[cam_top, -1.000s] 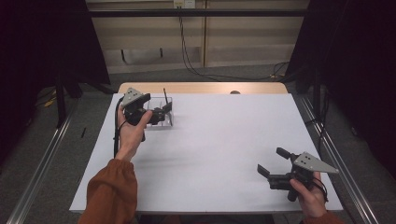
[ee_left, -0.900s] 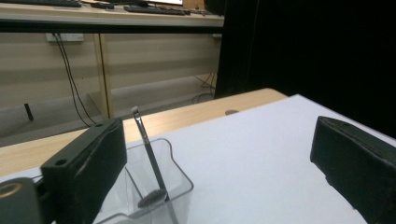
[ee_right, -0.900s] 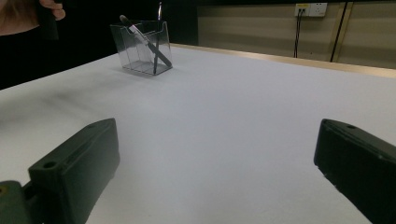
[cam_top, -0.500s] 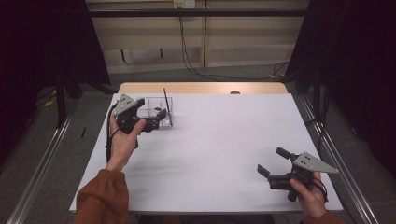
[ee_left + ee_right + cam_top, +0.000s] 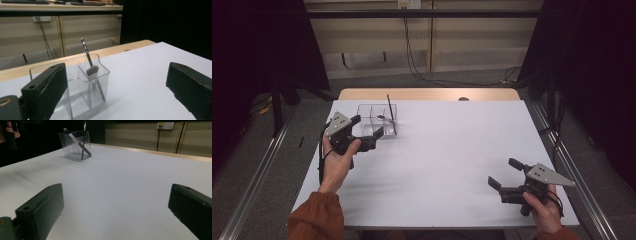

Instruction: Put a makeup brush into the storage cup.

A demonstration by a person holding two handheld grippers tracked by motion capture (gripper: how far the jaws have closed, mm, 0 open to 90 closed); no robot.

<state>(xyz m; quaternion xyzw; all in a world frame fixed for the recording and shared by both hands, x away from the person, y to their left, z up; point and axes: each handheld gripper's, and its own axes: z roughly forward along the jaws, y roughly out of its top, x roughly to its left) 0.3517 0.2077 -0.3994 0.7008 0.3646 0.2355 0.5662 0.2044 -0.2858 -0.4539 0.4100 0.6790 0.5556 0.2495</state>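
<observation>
White table [image 5: 442, 150] with wooden far edge, dark curtains either side, cables on back wall. Left gripper [image 5: 366, 134] jaws apart, empty, just beside clear organiser [image 5: 373, 116] at far left; brush [image 5: 390, 114] leans inside. Right gripper [image 5: 506, 176] jaws apart, empty, near right.

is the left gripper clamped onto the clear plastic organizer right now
No: in the left gripper view the left gripper is wide open, its black jaws apart, short of the clear plastic organizer.
</observation>
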